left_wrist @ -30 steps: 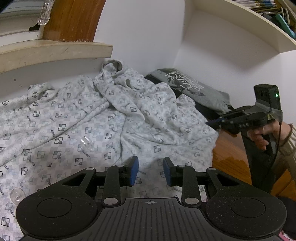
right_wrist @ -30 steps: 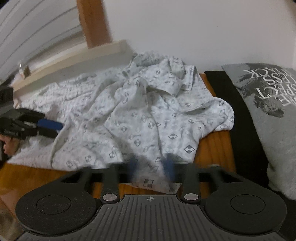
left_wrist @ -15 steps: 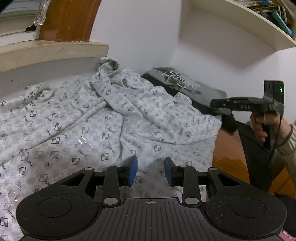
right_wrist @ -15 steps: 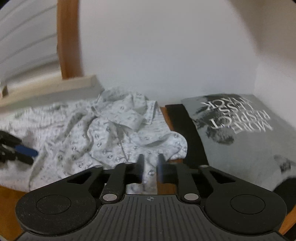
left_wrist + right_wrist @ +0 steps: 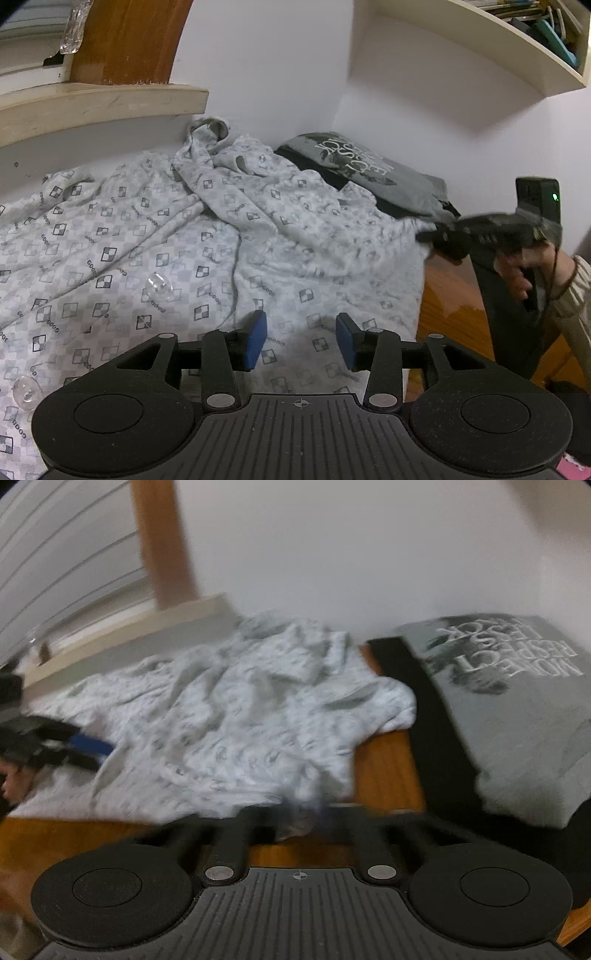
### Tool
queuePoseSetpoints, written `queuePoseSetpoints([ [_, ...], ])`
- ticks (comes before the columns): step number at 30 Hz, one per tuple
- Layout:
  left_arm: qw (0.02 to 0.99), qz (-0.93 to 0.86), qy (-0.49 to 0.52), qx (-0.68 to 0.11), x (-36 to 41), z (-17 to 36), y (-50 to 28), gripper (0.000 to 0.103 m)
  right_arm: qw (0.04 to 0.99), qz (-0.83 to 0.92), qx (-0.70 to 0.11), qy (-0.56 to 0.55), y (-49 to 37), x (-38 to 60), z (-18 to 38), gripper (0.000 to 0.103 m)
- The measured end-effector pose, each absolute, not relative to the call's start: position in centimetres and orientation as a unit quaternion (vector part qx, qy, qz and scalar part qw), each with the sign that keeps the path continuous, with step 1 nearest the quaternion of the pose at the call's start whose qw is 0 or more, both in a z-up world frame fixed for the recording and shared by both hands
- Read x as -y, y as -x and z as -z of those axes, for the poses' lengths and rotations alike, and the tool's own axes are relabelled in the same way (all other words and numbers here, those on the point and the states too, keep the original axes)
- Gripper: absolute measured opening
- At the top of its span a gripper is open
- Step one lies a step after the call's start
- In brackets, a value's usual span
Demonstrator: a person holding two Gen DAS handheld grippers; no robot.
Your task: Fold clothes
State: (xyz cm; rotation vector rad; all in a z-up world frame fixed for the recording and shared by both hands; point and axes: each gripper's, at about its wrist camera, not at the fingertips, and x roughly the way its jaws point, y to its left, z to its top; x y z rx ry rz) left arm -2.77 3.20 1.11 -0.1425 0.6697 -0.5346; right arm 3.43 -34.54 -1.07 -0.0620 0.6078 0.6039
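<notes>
Left tool: blue pads spread, hovering over the near hem of the patterned shirt, which lies crumpled across the wooden table. Right tool: blurred at the shirt's near right edge, grip state indeterminate. Collar lies farthest, against the wall.

Patterned shirt: pale grey-white fabric printed with small dark checkered squares and lettering, spread crumpled and unfolded across the left and centre of the left wrist view. Its collar is bunched at upper centre against the wall. Two clear buttons show at left. In the right wrist view the shirt fills the centre, blurred, its lower edge lying on wood.
</notes>
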Motion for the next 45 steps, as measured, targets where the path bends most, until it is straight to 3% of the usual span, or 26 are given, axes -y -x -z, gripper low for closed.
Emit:
queuePoseSetpoints([
  [3,0.905,0.267,0.067,-0.324,-3.1,-1.1,3.0,0.055,0.918,-0.286,-0.276,0.008,-3.7,34.8,0.5,0.007],
  [5,0.904,0.273,0.065,-0.324,-2.9,-1.1,3.1,0.060,0.922,-0.267,-0.281,-0.003,-4.0,34.8,0.7,0.020],
  [6,0.903,0.275,0.064,-0.323,-2.9,-1.1,3.1,0.063,0.927,-0.248,-0.280,-0.012,-4.1,35.1,0.8,0.035],
  [7,0.903,0.276,0.065,-0.323,-2.8,-1.2,3.2,0.064,0.933,-0.235,-0.274,-0.020,-4.0,35.4,0.9,0.040],
  [12,0.903,0.275,0.065,-0.322,-2.5,-1.2,3.7,0.072,0.966,-0.185,-0.182,0.008,-0.9,34.3,0.0,0.040],
  [15,0.906,0.270,0.055,-0.322,-2.0,-1.3,4.1,0.077,0.971,-0.191,-0.140,0.015,0.4,32.8,-0.5,0.050],
  [20,0.908,0.264,0.040,-0.322,-1.4,-1.5,5.0,0.079,0.920,-0.330,-0.209,0.012,-0.2,29.1,1.6,0.049],
  [25,0.903,0.275,0.053,-0.324,-2.7,-1.6,5.4,0.079,0.911,-0.319,-0.241,0.098,-1.3,28.2,3.9,0.046],
  [29,0.895,0.291,0.097,-0.324,-4.6,-1.4,5.1,0.079,0.918,-0.301,-0.248,0.066,-2.4,30.3,3.7,0.041],
  [32,0.892,0.294,0.113,-0.324,-5.1,-1.3,4.7,0.079,0.925,-0.294,-0.232,0.056,0.0,30.5,3.4,0.043],
  [35,0.892,0.294,0.118,-0.322,-5.1,-1.3,4.5,0.079,0.933,-0.279,-0.226,0.012,1.8,31.6,3.6,0.052],
  [45,0.899,0.277,0.132,-0.313,-6.0,-1.4,5.1,0.079,0.934,-0.251,-0.246,-0.064,2.1,33.1,4.3,0.053],
])
